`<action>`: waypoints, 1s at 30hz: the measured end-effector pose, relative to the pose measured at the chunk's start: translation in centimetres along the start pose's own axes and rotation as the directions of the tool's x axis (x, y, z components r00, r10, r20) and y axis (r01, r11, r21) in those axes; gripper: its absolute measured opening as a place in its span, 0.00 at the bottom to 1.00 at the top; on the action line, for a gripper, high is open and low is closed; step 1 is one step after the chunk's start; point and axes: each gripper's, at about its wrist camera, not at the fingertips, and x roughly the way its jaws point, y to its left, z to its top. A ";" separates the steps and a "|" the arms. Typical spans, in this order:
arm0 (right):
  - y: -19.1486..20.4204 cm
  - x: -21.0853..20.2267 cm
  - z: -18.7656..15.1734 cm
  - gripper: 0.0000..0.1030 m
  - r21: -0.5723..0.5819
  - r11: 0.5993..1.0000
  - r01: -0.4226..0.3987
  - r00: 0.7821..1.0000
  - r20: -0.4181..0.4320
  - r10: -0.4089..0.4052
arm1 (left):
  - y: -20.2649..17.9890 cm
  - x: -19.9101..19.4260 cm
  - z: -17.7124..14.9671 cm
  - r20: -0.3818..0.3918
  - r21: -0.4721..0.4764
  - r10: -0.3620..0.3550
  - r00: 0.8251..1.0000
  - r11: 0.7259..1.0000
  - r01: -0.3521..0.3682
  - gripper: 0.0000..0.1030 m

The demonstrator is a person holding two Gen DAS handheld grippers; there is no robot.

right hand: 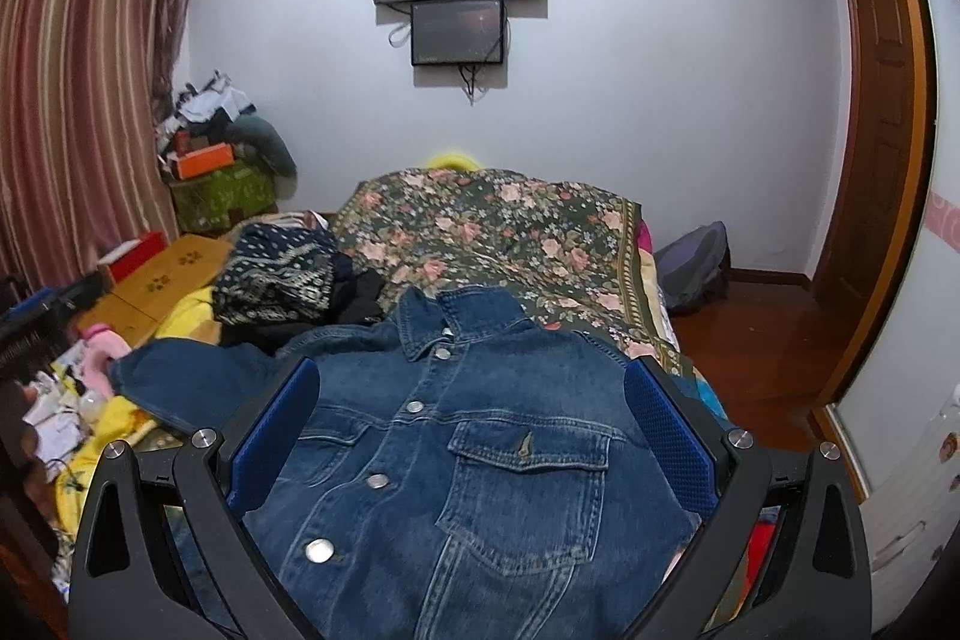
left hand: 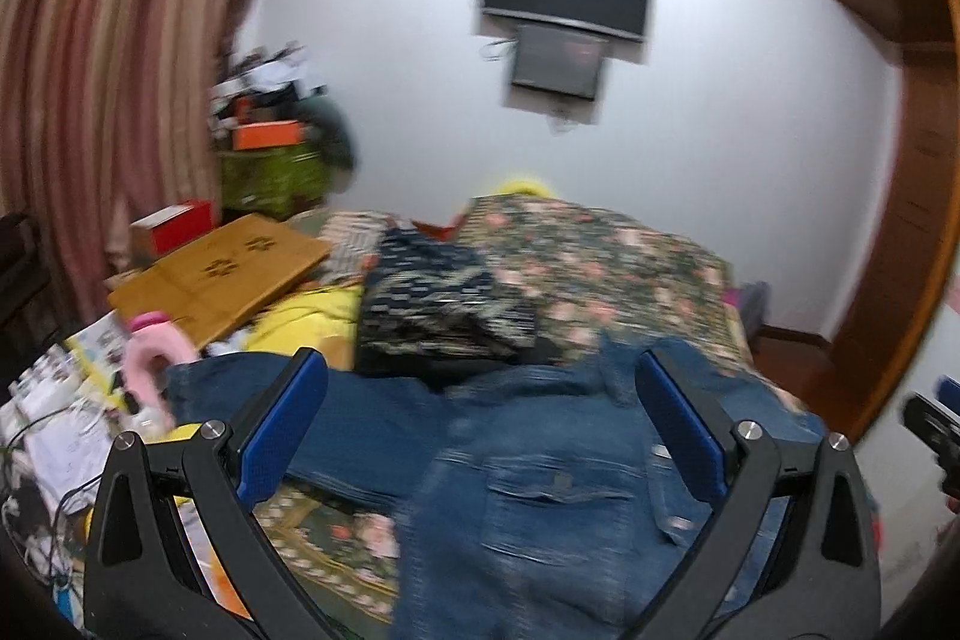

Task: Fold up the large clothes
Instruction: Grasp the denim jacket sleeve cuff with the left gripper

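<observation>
So the denim jacket (right hand: pixel 456 460) is spread front-up on the bed (right hand: pixel 510 220), buttoned, collar pointing away toward the TV wall — its long axis runs straight out from both tools. The right tool (right hand: pixel 471 424) hangs spread wide with nothing in it, right over the chest pocket, and the left tool (left hand: pixel 480 424) is just as empty, over the same cloth. One sleeve trails off to the left — so I'd guess the left side takes that one.
</observation>
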 end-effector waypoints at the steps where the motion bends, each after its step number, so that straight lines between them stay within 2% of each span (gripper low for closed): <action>1: 0.0 0.7 0.1 0.98 -0.004 1.000 0.012 1.000 -0.011 -0.012 | 1.1 0.9 0.0 -0.008 -0.013 0.035 0.999 0.999 -0.036 1.00; 6: -0.4 3.7 0.4 0.98 -0.024 0.995 0.096 0.994 -0.050 -0.097 | 7.0 5.3 -0.7 -0.093 -0.050 0.146 0.985 0.987 -0.151 1.00; 9: -0.9 5.7 0.5 0.98 -0.030 0.991 0.129 0.988 -0.082 -0.131 | 11.5 8.1 -1.6 -0.185 -0.111 0.183 0.966 0.972 -0.205 1.00; 12: -1.4 7.5 0.3 0.98 -0.018 0.987 0.161 0.979 -0.124 -0.162 | 15.9 11.2 -3.0 -0.288 -0.212 0.161 0.944 0.951 -0.227 1.00; 15: -1.8 9.2 0.1 0.98 0.006 0.987 0.160 0.973 -0.167 -0.157 | 19.7 14.2 -4.8 -0.382 -0.297 0.139 0.914 0.918 -0.264 0.94; 17: -2.0 9.9 -0.2 0.98 0.020 0.988 0.151 0.971 -0.191 -0.144 | 22.0 16.0 -6.3 -0.437 -0.366 0.100 0.894 0.888 -0.279 0.89; 19: -2.2 10.6 -0.4 0.98 0.028 0.989 0.145 0.969 -0.208 -0.136 | 24.2 17.6 -8.0 -0.485 -0.452 0.042 0.873 0.843 -0.292 0.83; 22: -2.1 11.4 -0.7 0.98 0.020 0.989 0.147 0.962 -0.234 -0.139 | 26.8 19.9 -10.3 -0.539 -0.538 -0.027 0.842 0.780 -0.320 0.71; 27: -2.4 12.3 -1.1 0.98 0.023 0.989 0.145 0.955 -0.264 -0.134 | 29.0 22.7 -13.6 -0.584 -0.613 -0.101 0.805 0.705 -0.356 0.64; 30: -2.5 12.6 -1.1 0.98 0.028 0.989 0.144 0.953 -0.274 -0.131 | 28.8 23.6 -14.7 -0.597 -0.621 -0.118 0.793 0.695 -0.364 0.51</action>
